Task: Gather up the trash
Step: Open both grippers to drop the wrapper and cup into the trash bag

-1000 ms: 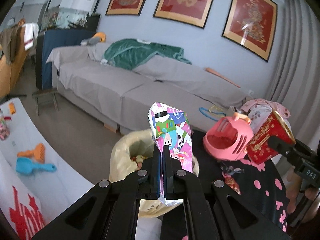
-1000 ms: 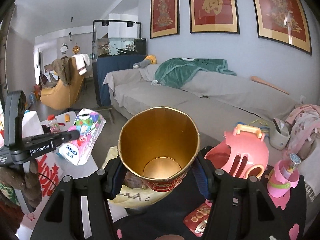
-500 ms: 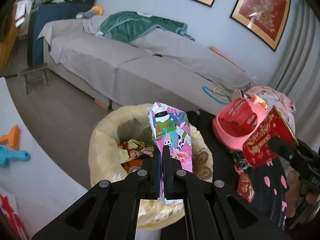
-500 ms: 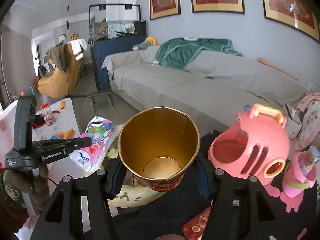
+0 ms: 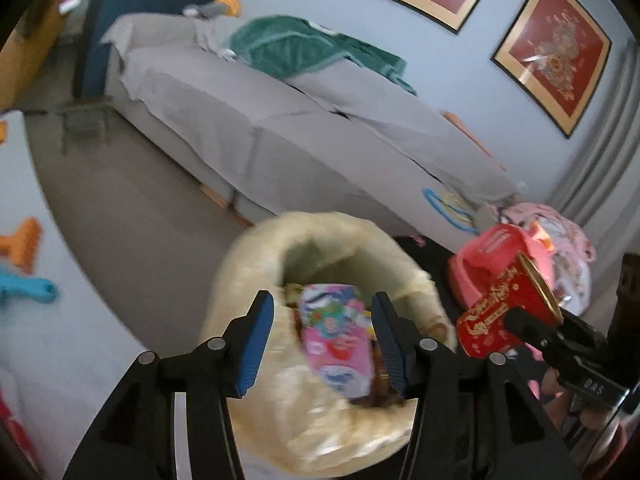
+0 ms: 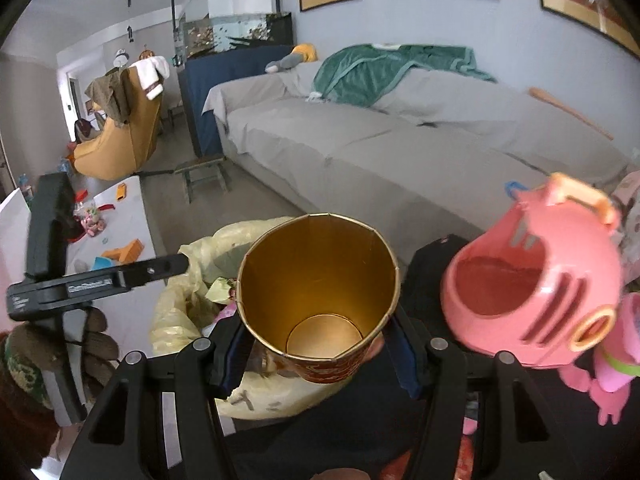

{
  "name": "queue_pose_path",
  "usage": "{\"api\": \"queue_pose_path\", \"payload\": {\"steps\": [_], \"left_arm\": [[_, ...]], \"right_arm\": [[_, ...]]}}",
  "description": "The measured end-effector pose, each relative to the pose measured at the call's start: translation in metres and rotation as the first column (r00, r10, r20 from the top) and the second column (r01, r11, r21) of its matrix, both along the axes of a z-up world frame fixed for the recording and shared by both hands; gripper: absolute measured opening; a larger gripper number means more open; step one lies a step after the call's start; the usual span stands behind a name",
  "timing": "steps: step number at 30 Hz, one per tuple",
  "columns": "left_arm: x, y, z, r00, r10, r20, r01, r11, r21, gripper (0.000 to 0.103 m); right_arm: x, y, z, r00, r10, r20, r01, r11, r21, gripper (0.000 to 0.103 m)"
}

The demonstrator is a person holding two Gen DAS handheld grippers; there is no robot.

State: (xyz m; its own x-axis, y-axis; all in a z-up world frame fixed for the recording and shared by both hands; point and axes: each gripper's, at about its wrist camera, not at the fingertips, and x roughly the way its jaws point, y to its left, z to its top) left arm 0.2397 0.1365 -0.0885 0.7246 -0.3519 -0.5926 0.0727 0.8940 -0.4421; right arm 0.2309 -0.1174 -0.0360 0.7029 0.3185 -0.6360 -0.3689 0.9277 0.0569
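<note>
A long grey sofa (image 6: 400, 148) fills the back of the room, with a green blanket (image 6: 384, 70) draped over its backrest and a bare strip of floor (image 5: 140, 216) between it and the near things. At the left, a white surface (image 5: 24, 264) carries an orange toy (image 5: 22, 242) and a blue toy scoop (image 5: 28, 290). Just below both cameras, a trash bin lined with a pale yellow bag (image 5: 320, 248) stands with its mouth wide open, its rim close beside a black cloth (image 6: 428, 264) on the right. On that cloth a pink toy basket (image 6: 532, 280) lies on its side, just right of the bin and close to the right hand-held gripper's (image 6: 320, 344) path. The left hand-held gripper (image 5: 322, 332) hangs directly over the bin mouth with its jaws spread wide and nothing between them; the pink snack wrapper (image 5: 336, 340) is below them, blurred, inside the bag among other trash. The right hand-held gripper is closed on a red-and-gold paper cup (image 6: 320, 288), held at the bin's right rim, open end facing away from its camera, the cup empty inside.
</note>
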Motion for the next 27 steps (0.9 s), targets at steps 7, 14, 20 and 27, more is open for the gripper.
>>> {"api": "queue_pose_path", "payload": {"steps": [7, 14, 20, 27], "left_arm": [[-0.016, 0.044, -0.009, 0.994, 0.107, -0.01, -0.108, 0.993, -0.042, 0.052], [-0.025, 0.067, -0.022, 0.986, 0.163, -0.044, -0.165, 0.985, -0.047, 0.052], [-0.027, 0.048, -0.018, 0.992, 0.124, -0.035, -0.125, 0.991, -0.036, 0.052], [-0.031, -0.007, -0.002, 1.0, 0.021, -0.008, -0.021, 1.0, -0.006, 0.052]], "right_arm": [[0.046, 0.052, -0.021, 0.992, 0.077, -0.104, -0.067, 0.993, 0.096, 0.058], [0.057, 0.069, -0.036, 0.991, 0.054, -0.119, -0.045, 0.996, 0.081, 0.071], [0.04, 0.045, -0.029, 0.99, 0.065, -0.125, -0.056, 0.996, 0.075, 0.071], [0.0, -0.018, -0.023, 0.994, -0.024, -0.107, 0.024, 1.0, 0.0, 0.063]]}}
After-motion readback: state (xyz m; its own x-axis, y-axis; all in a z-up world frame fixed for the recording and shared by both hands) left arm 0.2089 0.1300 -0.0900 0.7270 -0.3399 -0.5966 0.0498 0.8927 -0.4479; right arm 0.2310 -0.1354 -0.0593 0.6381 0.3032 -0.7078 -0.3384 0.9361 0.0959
